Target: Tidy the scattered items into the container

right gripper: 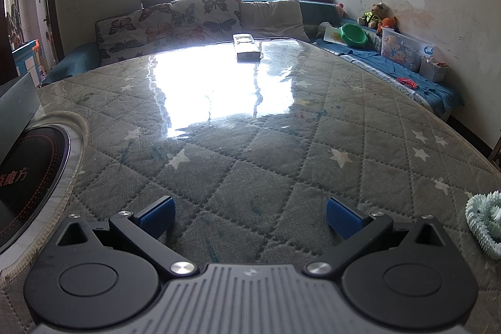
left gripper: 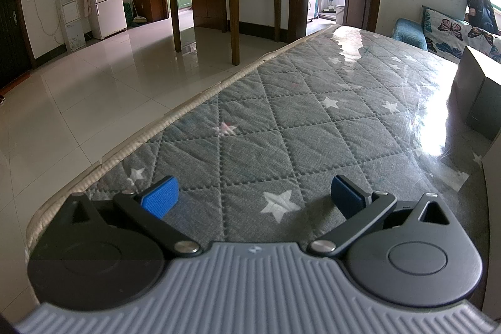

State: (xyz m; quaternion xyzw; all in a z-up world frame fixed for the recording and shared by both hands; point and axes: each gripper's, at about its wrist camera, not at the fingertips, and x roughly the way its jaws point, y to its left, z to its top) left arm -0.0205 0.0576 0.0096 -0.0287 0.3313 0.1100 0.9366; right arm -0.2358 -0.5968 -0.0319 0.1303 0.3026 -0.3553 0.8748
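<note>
While both grippers hover over the quilted table (right gripper: 250, 146) with jaws spread and empty, a remote control (right gripper: 246, 47) lies far ahead of the right gripper (right gripper: 249, 216). The left gripper (left gripper: 253, 197) faces bare cloth, a dark box (left gripper: 479, 96) far to its right.

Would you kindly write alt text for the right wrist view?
The right gripper is open and empty above a quilted star-patterned table cover. A white remote lies at the far edge; a spiky mint-green ring sits at right.

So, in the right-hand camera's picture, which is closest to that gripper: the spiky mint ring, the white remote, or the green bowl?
From the right gripper:
1. Spiky mint ring, at its right on the table.
2. White remote, far across the table.
3. Green bowl, beyond the table, on the bench at the right.
</note>
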